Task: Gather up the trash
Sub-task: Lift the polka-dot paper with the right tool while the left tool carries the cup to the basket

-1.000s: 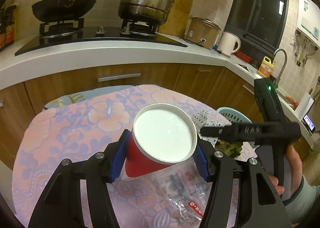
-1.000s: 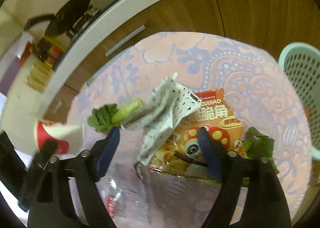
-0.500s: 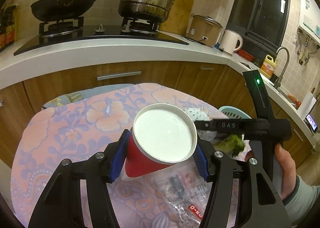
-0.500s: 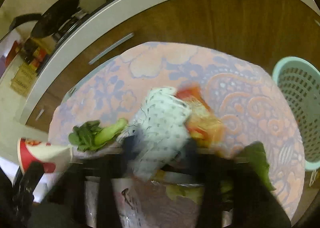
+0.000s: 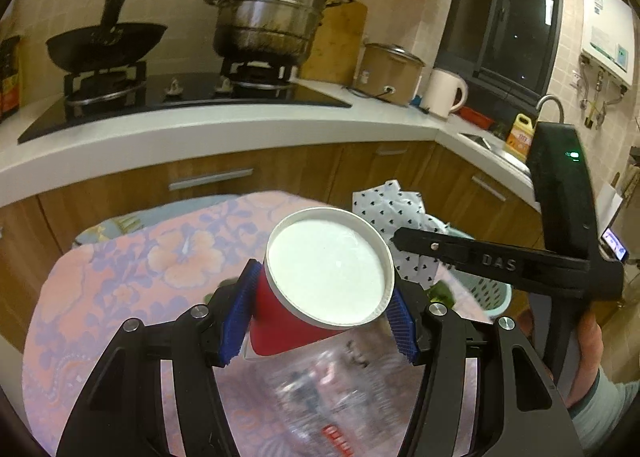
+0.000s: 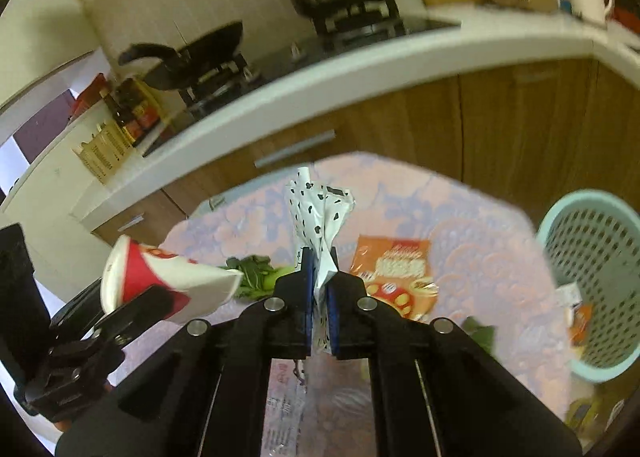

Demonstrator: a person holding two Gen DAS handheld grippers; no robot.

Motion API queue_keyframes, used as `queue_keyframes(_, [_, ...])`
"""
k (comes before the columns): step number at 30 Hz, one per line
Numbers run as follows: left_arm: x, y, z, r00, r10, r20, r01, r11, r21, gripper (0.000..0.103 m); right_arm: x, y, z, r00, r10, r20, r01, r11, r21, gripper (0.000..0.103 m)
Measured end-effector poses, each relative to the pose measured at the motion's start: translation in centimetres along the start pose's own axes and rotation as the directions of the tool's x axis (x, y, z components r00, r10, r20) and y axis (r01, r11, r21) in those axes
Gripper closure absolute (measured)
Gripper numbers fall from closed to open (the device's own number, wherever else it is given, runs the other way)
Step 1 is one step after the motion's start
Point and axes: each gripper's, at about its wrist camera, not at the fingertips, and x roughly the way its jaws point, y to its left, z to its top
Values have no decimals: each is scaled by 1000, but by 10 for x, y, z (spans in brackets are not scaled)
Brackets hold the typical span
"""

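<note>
A red paper cup (image 5: 280, 321) with a white inside is tilted between the blue pads of my left gripper (image 5: 320, 305), which is shut on it above the flowered tablecloth (image 5: 120, 277). The right wrist view shows the same cup (image 6: 168, 281) at the left. My right gripper (image 6: 319, 289) has its jaws closing tight on a crumpled white wrapper with black spots (image 6: 320, 213). The pads press it and it hangs clear of the table. In the left wrist view that wrapper (image 5: 392, 209) sticks up from the right gripper's tip (image 5: 398, 236).
A teal mesh basket (image 6: 592, 289) stands off the table's right edge with some litter in it. An orange snack bag (image 6: 400, 269), leafy greens (image 6: 256, 277) and a clear plastic packet (image 5: 332, 389) lie on the cloth. Wooden cabinets and a white counter run behind.
My right gripper went from wide open over the spotted wrapper to shut on it, and lifted it off the snack bag. My left gripper with the cup rose a little.
</note>
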Motion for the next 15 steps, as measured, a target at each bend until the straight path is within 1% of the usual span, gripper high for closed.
queue_keyframes(2, [4, -14, 6, 1000, -20, 5, 20, 1000, 14, 47, -15, -4, 3, 999, -17, 35, 18, 1000, -12, 99])
queue_keyframes(6, [16, -47, 16, 998, -61, 5, 61, 996, 58, 47, -48, -20, 8, 989, -96, 115, 101, 994, -34, 99])
queue_keyframes(8, [26, -68, 22, 995, -101, 2, 101, 992, 78, 47, -61, -33, 9, 983, -119, 137, 124, 992, -28, 99])
queue_keyframes(11, [44, -96, 30, 991, -134, -15, 135, 986, 99, 46, -81, -60, 11, 973, -161, 166, 164, 987, 1, 99])
queue_keyframes(15, [73, -132, 35, 989, -139, -52, 144, 982, 122, 46, -105, -112, 9, 956, -231, 179, 222, 973, 68, 99])
